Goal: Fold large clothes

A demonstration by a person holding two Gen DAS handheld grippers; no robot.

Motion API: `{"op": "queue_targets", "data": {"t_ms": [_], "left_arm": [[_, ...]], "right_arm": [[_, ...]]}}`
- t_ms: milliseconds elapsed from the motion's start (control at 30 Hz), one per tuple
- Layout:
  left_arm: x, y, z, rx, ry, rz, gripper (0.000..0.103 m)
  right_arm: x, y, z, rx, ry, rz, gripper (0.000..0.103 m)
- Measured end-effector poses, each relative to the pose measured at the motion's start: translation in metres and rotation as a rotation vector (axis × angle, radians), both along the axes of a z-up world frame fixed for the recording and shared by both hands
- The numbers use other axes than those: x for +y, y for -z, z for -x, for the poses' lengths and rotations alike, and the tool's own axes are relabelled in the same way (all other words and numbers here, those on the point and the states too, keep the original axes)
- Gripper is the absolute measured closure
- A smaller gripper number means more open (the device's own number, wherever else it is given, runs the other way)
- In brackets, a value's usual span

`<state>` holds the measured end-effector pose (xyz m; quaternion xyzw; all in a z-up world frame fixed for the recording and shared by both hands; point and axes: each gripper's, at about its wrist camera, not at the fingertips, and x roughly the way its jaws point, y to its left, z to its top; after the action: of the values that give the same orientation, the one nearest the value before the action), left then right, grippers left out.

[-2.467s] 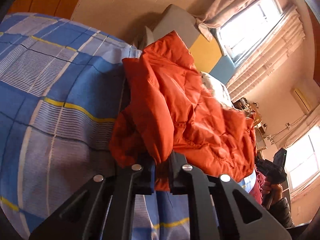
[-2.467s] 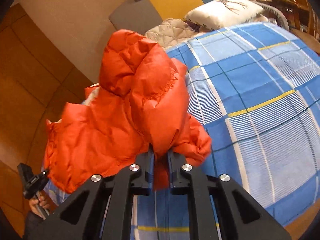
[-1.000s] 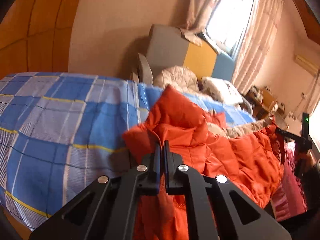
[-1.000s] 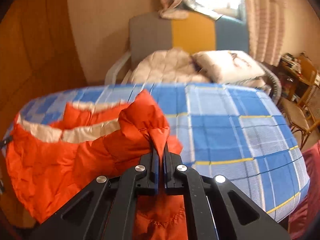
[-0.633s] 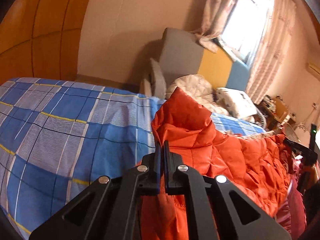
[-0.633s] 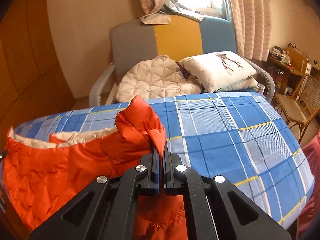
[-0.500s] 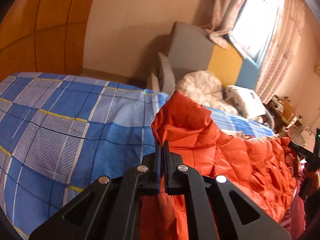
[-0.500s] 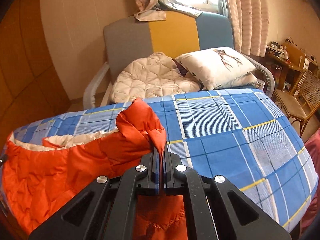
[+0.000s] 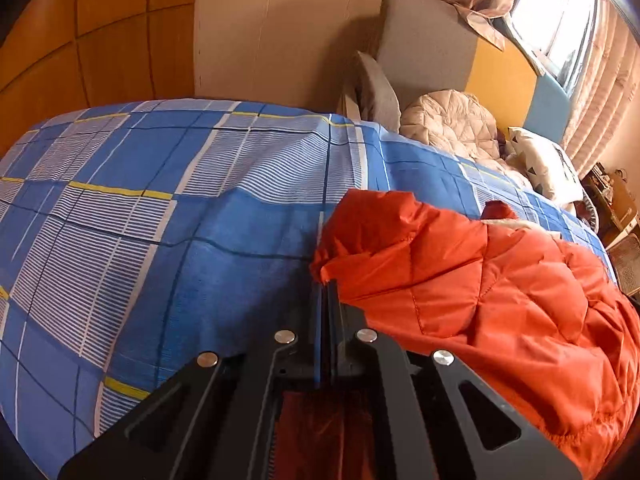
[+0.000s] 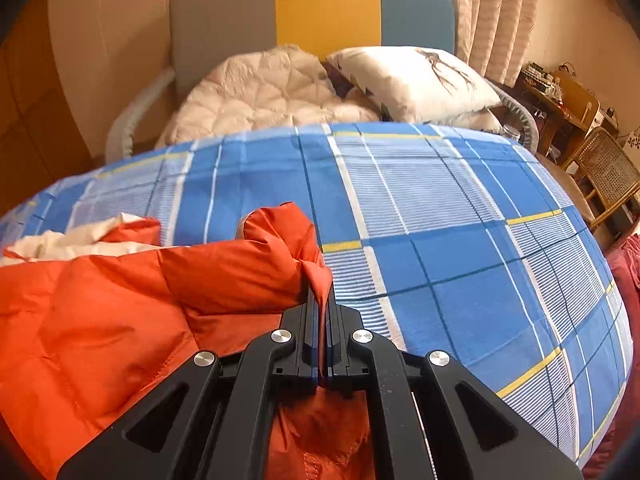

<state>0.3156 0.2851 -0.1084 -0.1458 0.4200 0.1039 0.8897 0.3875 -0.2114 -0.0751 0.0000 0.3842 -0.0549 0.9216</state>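
An orange quilted down jacket with a cream lining lies spread on a bed with a blue checked sheet. My left gripper is shut on one corner of the jacket, low over the sheet. The jacket spreads to its right. My right gripper is shut on the other corner of the jacket, which stretches to its left across the sheet.
An armchair with grey, yellow and blue back panels stands beyond the bed, holding a beige quilted garment and a white pillow. A wicker chair and cluttered wooden desk stand at the right. Wood-panelled wall at the left.
Both grippers have come down with the jacket. It hung bunched above the bed before; now its held edge is stretched out and rests on the sheet.
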Motion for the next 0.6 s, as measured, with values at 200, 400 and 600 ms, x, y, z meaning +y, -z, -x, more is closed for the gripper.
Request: {"op": "queue_targets", "data": {"t_ms": [200, 400, 600], "left_arm": [[-0.004, -0.040, 0.030, -0.120, -0.075, -0.020, 0.055], [-0.052, -0.071, 0.064, -0.241, 0.052, -0.008, 0.055], [-0.114, -0.069, 0.068, -0.237, 0.218, 0.027, 0.055]], "right_arm": [[-0.007, -0.018, 0.018, -0.039, 0.004, -0.057, 0.087], [0.013, -0.050, 0.073, -0.162, -0.065, -0.116, 0.052], [0.062, -0.054, 0.114, -0.181, -0.196, -0.157, 0.052]]}}
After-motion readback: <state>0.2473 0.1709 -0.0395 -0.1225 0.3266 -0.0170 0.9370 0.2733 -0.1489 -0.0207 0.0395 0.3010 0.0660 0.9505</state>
